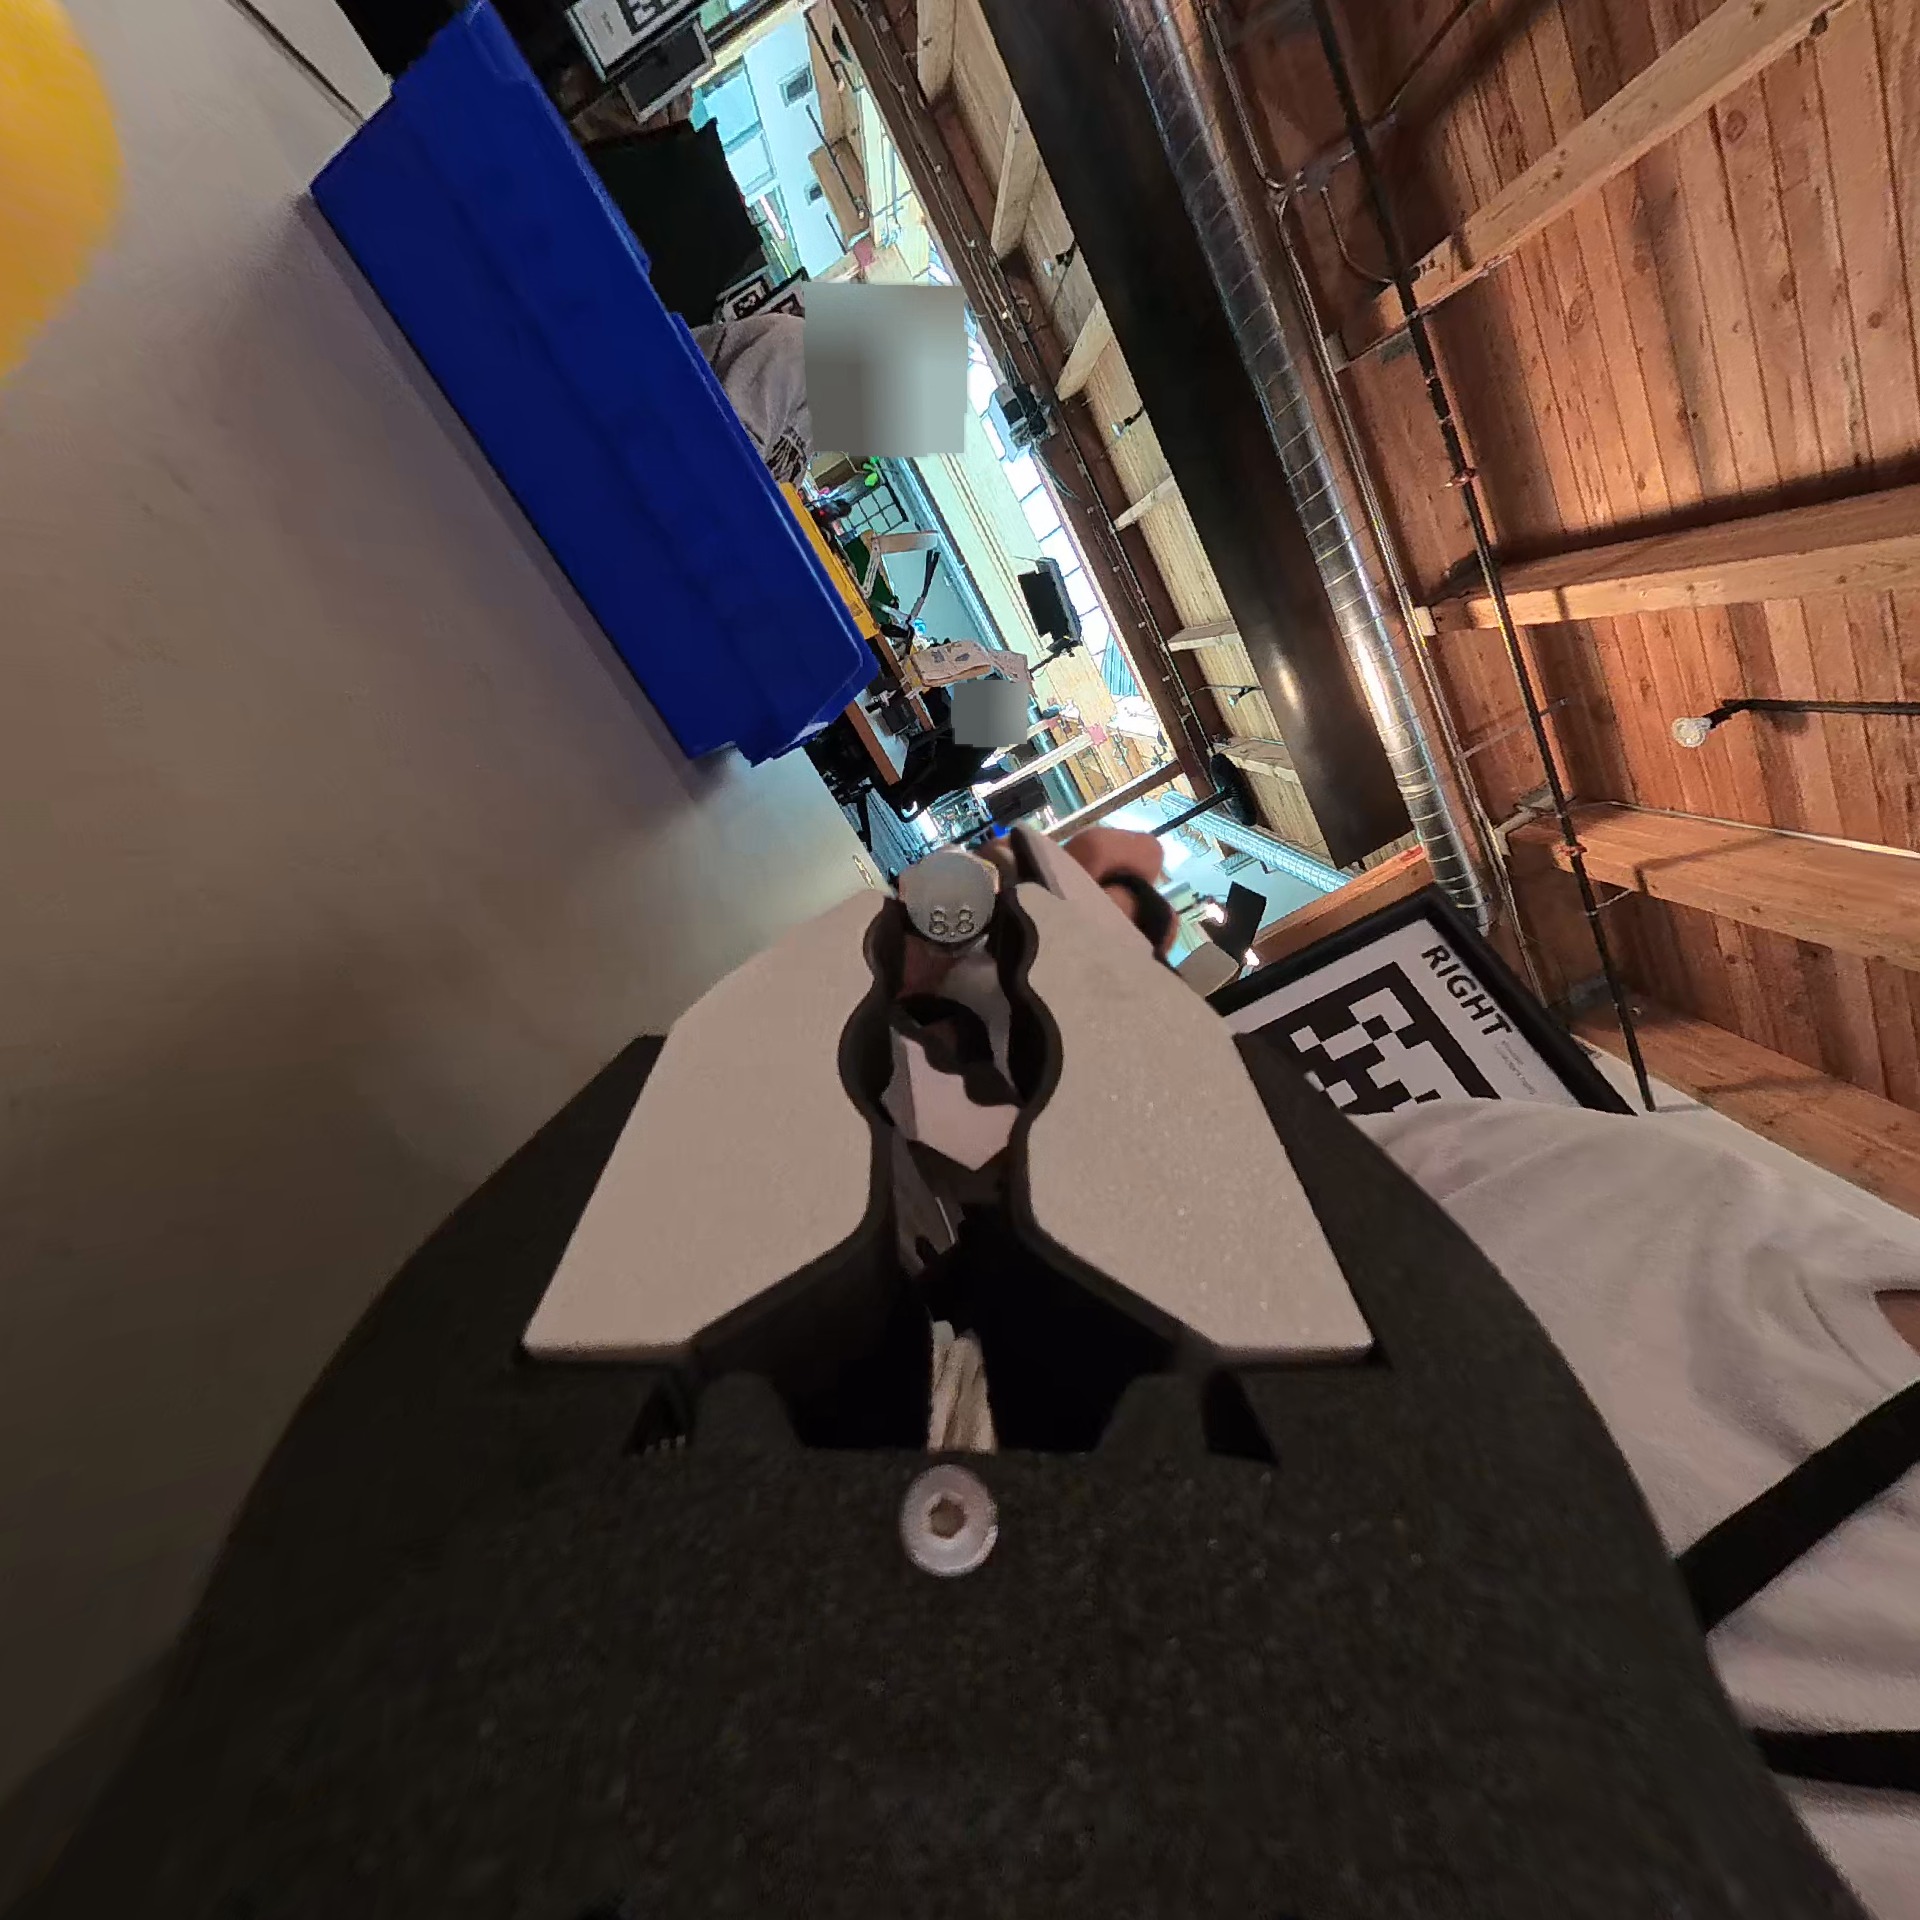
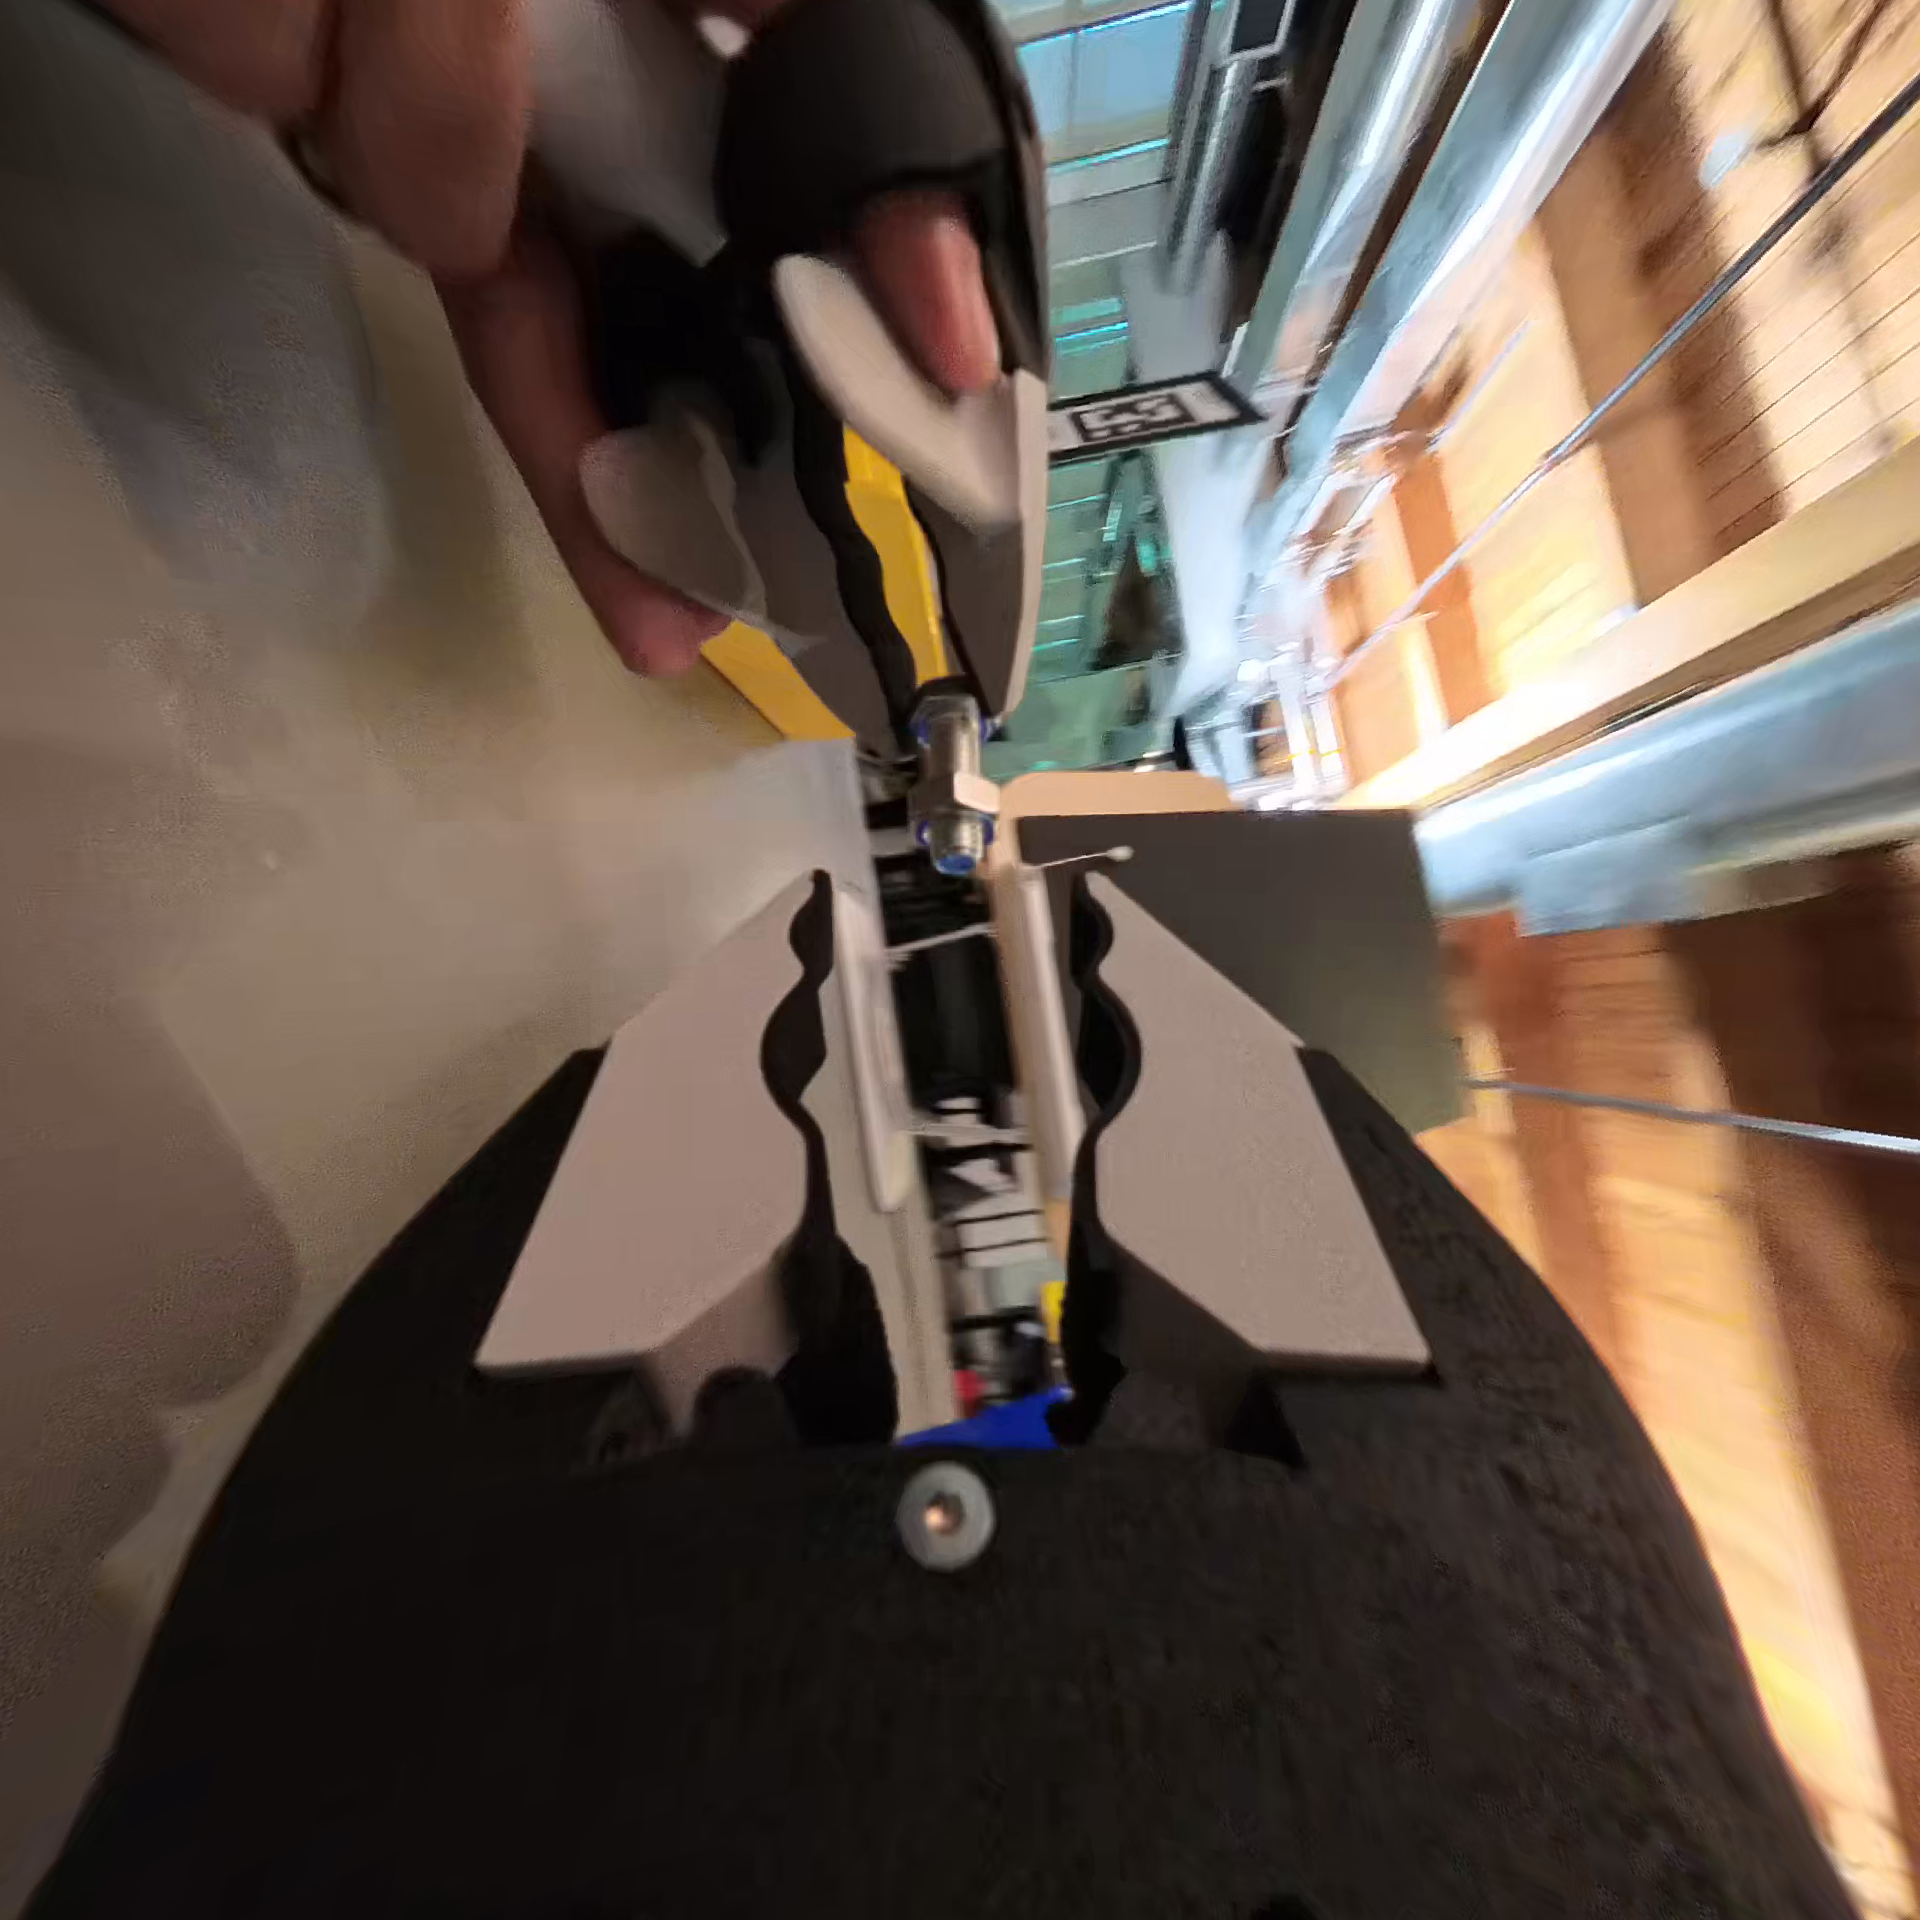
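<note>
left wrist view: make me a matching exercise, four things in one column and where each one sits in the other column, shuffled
Things
1. silver hex-head bolt
2. blue plastic bin
3. blurred yellow object
4. black-framed black-and-white marker board

Places
A. top left corner of the picture
B. just right of the fingers
C. clamped at the tips of the left gripper
D. on the pale surface, up and left of centre

Pairs: 1-C, 2-D, 3-A, 4-B
</note>
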Tool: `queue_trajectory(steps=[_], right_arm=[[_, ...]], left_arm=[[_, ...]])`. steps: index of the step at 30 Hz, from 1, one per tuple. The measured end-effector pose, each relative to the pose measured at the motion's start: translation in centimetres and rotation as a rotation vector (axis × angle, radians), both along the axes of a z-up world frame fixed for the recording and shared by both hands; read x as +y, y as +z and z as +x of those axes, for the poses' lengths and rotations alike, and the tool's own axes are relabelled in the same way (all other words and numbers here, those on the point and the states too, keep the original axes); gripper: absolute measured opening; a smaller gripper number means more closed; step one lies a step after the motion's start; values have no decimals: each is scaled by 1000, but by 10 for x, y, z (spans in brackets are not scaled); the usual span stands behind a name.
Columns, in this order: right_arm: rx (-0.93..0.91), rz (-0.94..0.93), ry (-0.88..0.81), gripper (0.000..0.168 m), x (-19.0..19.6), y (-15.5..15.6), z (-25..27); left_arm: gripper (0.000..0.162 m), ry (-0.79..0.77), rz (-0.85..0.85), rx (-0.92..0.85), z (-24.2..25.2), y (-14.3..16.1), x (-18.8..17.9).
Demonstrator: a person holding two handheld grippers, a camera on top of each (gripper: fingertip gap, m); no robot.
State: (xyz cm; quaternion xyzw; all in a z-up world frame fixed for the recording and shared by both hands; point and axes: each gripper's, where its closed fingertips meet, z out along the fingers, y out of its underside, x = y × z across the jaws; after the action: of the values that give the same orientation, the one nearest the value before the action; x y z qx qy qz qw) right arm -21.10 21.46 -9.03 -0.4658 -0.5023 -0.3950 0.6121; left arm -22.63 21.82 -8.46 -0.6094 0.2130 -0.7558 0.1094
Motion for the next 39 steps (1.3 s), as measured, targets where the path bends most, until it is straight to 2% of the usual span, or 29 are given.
queue_trajectory(steps=[6, 8, 11, 15, 18, 22, 24, 25, 27, 29, 31, 35, 39], right_arm=[[-103, 55, 11, 35, 1, -4, -11], [-70, 66, 5, 17, 1, 0, -10], [90, -66, 43, 17, 1, -2, -9], [605, -447, 180, 17, -3, -3, -11], [1121, -885, 333, 17, -3, -4, -14], [1775, -1417, 625, 17, -3, 9, -15], [1895, -1551, 672, 17, -3, 6, -16], [1864, -1529, 641, 17, -2, 2, -16], [1686, -1383, 554, 24, 0, -3, -15], [1432, -1244, 454, 42, -1, -11, -16], [1165, -1076, 311, 49, 1, -27, -11], [600, -615, 87, 51, 7, -38, 3], [93, -146, -2, 49, 4, -14, -2]], left_arm=[[17, -33, -45, 1, 2, -3, -5], [17, -32, -29, 13, 3, -4, -6], [17, -43, -19, 21, 3, -6, -7], [17, -48, 53, 29, 3, -4, -10], [16, -43, 102, 35, 2, -3, -9], [17, -43, 105, -5, 2, 5, -9], [17, -34, 82, 2, 2, 2, -7], [17, -28, 59, 5, 1, 0, -4], [17, -4, 5, -26, -2, 3, 4], [16, 26, -12, -48, -7, 6, 12], [16, 47, 9, -25, -9, 4, 16], [17, 43, 4, -11, -6, 1, 14], [17, 18, -13, 13, -1, -5, 6]])
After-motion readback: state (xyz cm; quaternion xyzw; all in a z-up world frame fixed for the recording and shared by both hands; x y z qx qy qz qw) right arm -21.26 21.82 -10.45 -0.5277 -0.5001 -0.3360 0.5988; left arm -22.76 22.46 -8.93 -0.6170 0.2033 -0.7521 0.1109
